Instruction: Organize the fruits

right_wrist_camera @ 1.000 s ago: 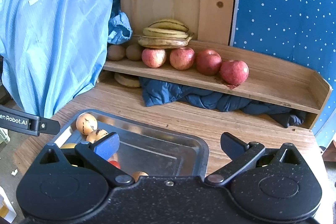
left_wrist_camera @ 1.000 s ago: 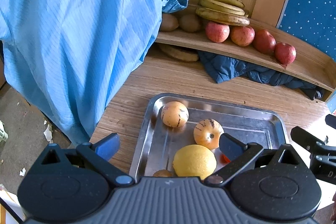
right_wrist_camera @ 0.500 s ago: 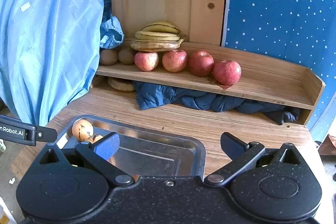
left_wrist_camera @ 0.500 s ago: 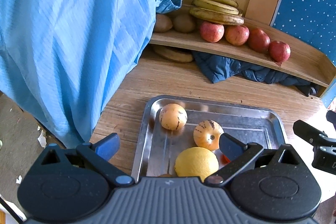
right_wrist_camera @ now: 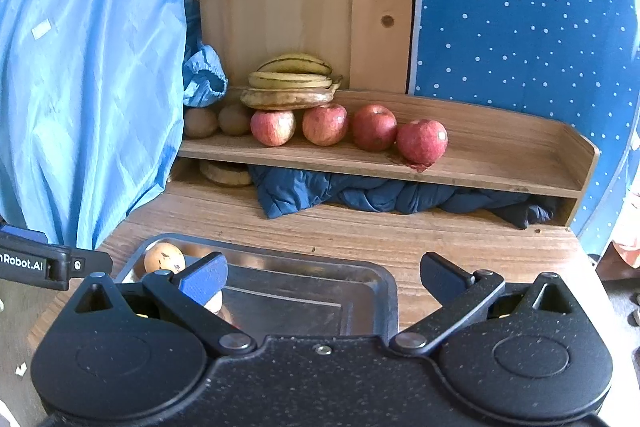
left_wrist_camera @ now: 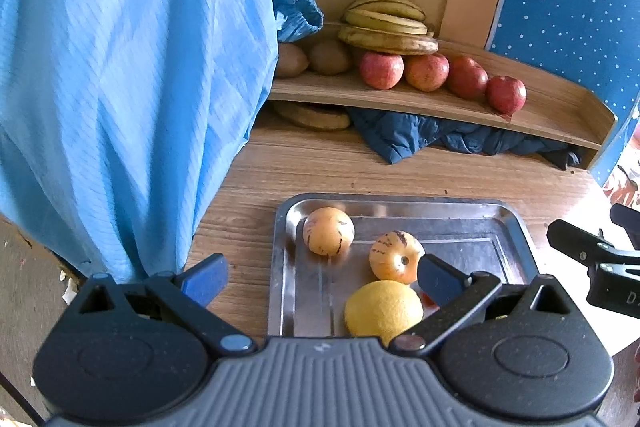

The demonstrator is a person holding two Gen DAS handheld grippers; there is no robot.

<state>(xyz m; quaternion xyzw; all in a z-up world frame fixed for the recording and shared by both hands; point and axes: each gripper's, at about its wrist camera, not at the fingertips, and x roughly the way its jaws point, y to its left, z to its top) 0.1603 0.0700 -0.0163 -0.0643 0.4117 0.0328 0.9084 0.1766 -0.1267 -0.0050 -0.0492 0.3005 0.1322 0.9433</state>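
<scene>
Hovering just above the near rim of the steel tray (left_wrist_camera: 280, 267), the left gripper (left_wrist_camera: 320, 277) has its jaws spread wide with nothing between them, and the lemon (left_wrist_camera: 383, 309) lies right below and slightly to the right of its centre line, closest of all the fruit. Beyond the lemon sit two striped orange-yellow fruits, the right one (left_wrist_camera: 395, 257) beside the gripper's right finger, the left one (left_wrist_camera: 328, 231) nearer the tray's far left corner. The right gripper (right_wrist_camera: 322, 281), also spread and empty, hangs over the bare right half of the tray, so the left hand looks the nearer for a pick. Farther back, the wooden shelf (right_wrist_camera: 500, 163) holds four apples (right_wrist_camera: 324, 125) in a row under bananas (right_wrist_camera: 290, 83), with free room at its right end
</scene>
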